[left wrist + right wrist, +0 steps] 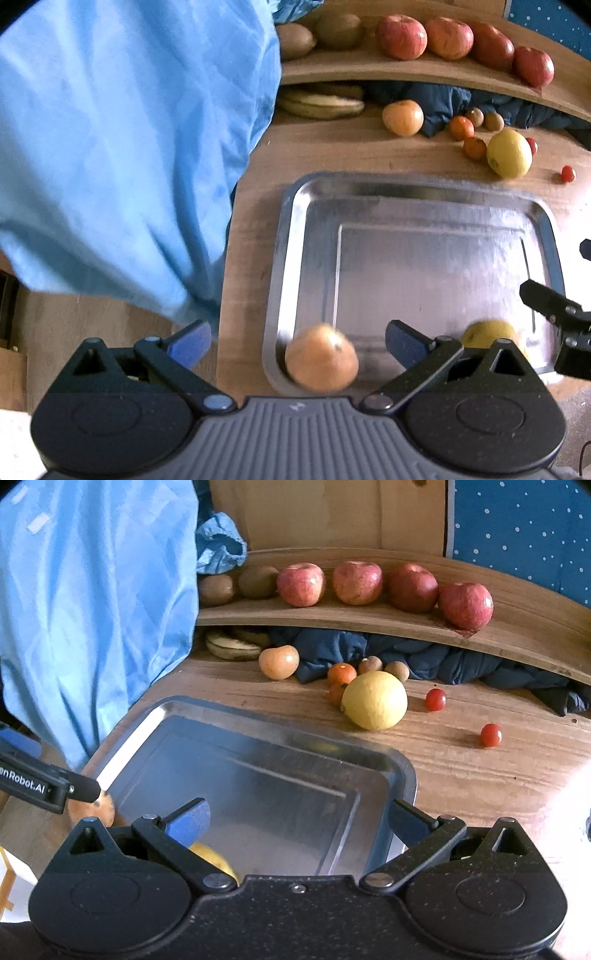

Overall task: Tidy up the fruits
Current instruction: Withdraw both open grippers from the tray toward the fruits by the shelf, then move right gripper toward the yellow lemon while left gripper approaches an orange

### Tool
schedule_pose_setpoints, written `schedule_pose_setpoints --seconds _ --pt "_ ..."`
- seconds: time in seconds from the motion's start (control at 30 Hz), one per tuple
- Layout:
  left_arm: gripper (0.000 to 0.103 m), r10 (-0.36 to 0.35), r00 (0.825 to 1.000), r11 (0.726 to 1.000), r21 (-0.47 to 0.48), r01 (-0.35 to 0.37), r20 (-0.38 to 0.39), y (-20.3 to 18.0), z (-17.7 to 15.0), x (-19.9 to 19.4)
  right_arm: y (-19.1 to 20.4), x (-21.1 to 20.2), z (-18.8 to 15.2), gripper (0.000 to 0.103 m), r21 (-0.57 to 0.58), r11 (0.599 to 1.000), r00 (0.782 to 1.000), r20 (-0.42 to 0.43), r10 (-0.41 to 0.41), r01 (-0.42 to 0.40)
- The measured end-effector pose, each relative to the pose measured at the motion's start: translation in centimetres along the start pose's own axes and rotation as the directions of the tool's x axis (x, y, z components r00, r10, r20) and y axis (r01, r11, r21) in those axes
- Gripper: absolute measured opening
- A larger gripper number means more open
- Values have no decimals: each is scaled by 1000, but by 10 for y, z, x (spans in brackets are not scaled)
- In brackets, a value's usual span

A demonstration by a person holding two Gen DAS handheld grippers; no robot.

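Both the left gripper (298, 341) and right gripper (298, 818) gape empty over the tray (291, 206); an orange (321, 357) lies between the left one's fingers, untouched.

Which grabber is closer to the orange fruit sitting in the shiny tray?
Left. The left gripper hangs right over the orange fruit at the tray's near corner. The right gripper sits farther along that edge, by the yellow fruit.

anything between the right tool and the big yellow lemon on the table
Nothing visible blocks it. The right tool is open over the metal tray, and the lemon sits on bare wood just past the tray's far rim; only that low rim lies between.
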State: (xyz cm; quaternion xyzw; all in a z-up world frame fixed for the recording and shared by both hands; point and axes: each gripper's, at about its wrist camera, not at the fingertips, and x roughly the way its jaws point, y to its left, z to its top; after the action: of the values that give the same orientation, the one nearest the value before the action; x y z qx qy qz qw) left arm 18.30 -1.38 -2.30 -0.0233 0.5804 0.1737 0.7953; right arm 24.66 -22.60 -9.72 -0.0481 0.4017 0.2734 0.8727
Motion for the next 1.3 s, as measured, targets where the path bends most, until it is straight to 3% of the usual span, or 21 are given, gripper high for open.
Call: schedule_pose_setpoints --seconds 0.57,1.3 --pt "102 -68 996 992 110 61 62 -24 69 28 -7 25 20 102 52 995 997 9 -82 81" --pt "102 -154 985 977 163 139 80 -40 142 72 -28 70 61 102 63 979 981 -36 -191 193"
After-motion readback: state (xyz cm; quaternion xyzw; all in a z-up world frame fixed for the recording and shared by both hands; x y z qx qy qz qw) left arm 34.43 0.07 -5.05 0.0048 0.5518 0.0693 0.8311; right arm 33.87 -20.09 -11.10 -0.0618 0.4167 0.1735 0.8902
